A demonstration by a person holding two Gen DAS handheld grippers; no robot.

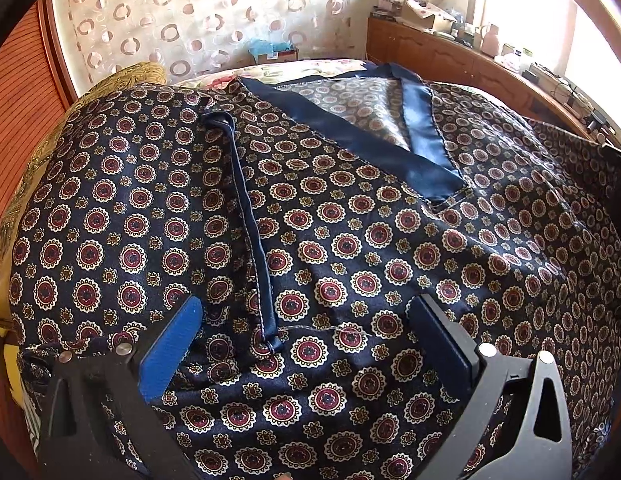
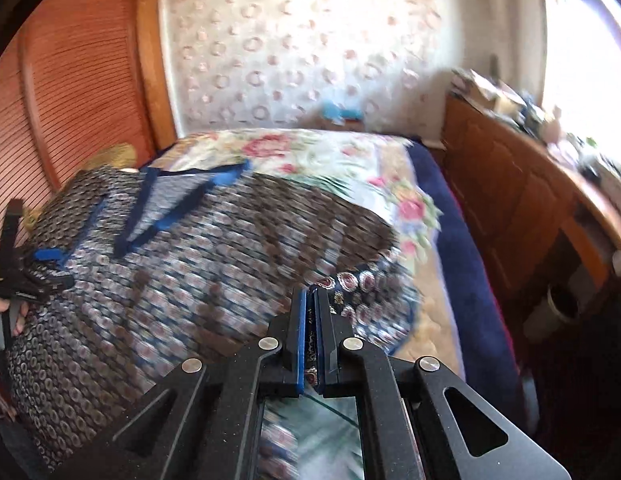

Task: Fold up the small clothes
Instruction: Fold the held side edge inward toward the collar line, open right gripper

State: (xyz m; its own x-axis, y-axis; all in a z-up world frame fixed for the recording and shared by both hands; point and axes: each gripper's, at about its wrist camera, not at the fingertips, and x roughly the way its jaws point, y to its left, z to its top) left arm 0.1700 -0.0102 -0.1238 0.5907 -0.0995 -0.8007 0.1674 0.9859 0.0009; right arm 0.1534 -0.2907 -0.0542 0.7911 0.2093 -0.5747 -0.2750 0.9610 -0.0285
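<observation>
A dark navy satin garment (image 1: 350, 240) with red and cream medallions lies spread on the bed, its plain navy V-neck band (image 1: 394, 136) toward the far side and a navy strap (image 1: 250, 220) lying across it. My left gripper (image 1: 306, 316) is open just above the cloth, fingers either side of the strap's near end. In the right wrist view the same garment (image 2: 170, 280) is motion-blurred. My right gripper (image 2: 309, 296) is shut on the garment's right edge (image 2: 350, 284) and holds it lifted. The left gripper (image 2: 42, 268) also shows at the far left of that view.
The bed has a floral blanket (image 2: 310, 156) with a blue border (image 2: 462, 260). A wooden cabinet (image 2: 510, 200) topped with clutter runs along the right under a bright window. A slatted wooden headboard (image 2: 70, 80) and a yellow pillow (image 1: 122, 76) are at the left.
</observation>
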